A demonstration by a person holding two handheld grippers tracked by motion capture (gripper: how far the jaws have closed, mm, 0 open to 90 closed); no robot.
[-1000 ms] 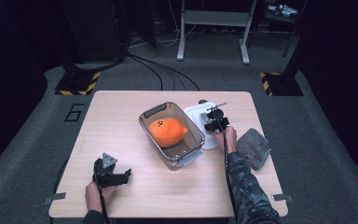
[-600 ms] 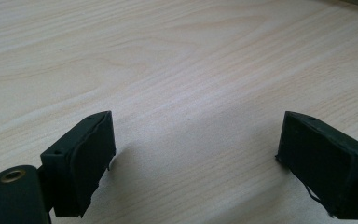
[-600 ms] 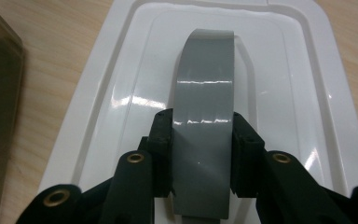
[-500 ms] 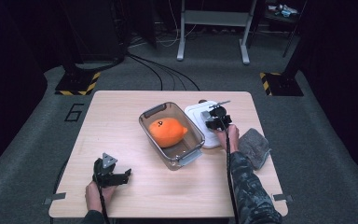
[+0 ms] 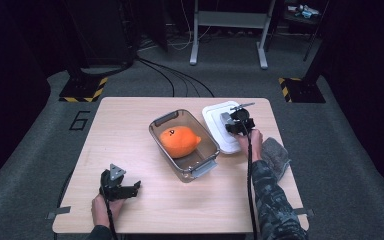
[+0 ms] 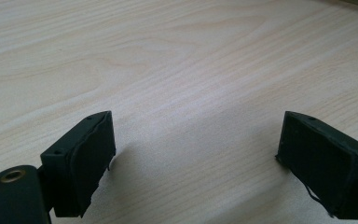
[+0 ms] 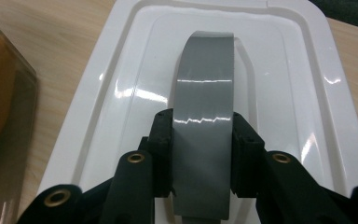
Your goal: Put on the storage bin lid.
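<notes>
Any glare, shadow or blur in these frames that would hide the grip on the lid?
Right gripper view: sharp, with white glare streaks on the lid and its grey handle; the right gripper clamps the handle. Left gripper view: soft shadows on the table, near jaws slightly blurred. High view: dim surroundings, table evenly lit.

Black two-jaw claws (image 5: 120, 190) (brass-ringed screw holes), trailing black cables; a dark patterned sleeve (image 5: 272, 207).

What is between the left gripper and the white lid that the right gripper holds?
In the high view, the clear container with the orange plush lies between the left gripper and the white lid; otherwise bare table.
</notes>
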